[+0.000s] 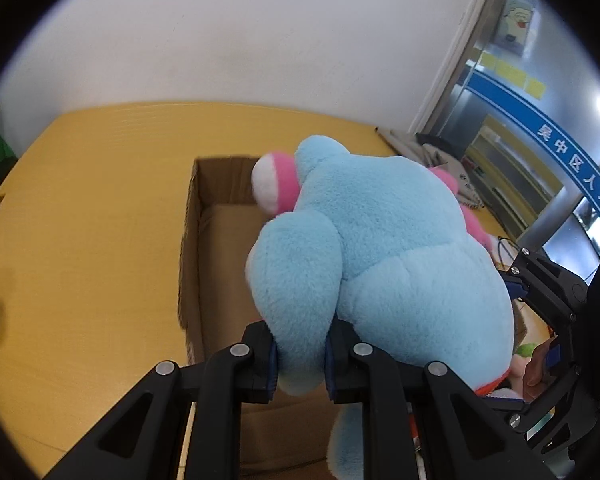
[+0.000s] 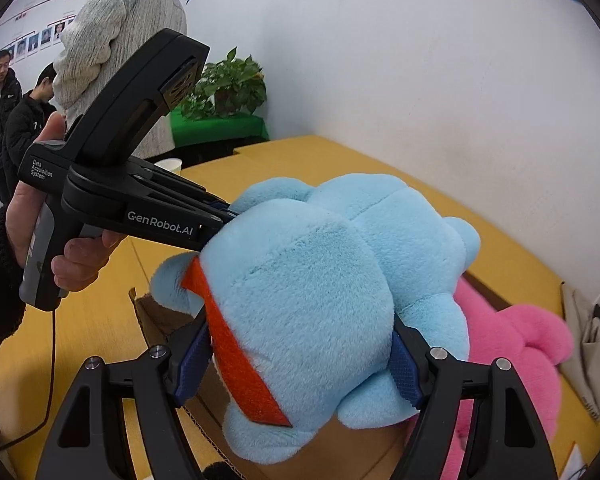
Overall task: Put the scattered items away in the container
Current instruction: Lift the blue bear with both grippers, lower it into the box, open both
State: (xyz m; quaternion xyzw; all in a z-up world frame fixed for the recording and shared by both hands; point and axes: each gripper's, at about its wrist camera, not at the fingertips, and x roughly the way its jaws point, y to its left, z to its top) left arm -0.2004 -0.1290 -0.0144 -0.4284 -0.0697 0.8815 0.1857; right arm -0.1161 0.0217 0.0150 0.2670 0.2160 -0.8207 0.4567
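Note:
A large light-blue plush toy [image 1: 380, 248] with pink parts and an orange patch hangs over an open cardboard box [image 1: 204, 216] on the yellow table [image 1: 80, 208]. My left gripper [image 1: 300, 356] is shut on one blue limb of the plush. My right gripper [image 2: 296, 364] is shut on another rounded part of the plush [image 2: 312, 300]. The left gripper also shows in the right wrist view [image 2: 220, 220], biting the plush from the left. The right gripper shows at the right edge of the left wrist view [image 1: 516, 284]. The box shows below the plush in the right wrist view [image 2: 160, 320].
The plush's pink part [image 2: 520, 340] hangs on the right. A paper cup [image 2: 168, 166] and a potted plant [image 2: 228, 88] stand at the table's far end. People [image 2: 120, 52] stand beyond it. A cloth bag [image 1: 432, 152] lies by the wall.

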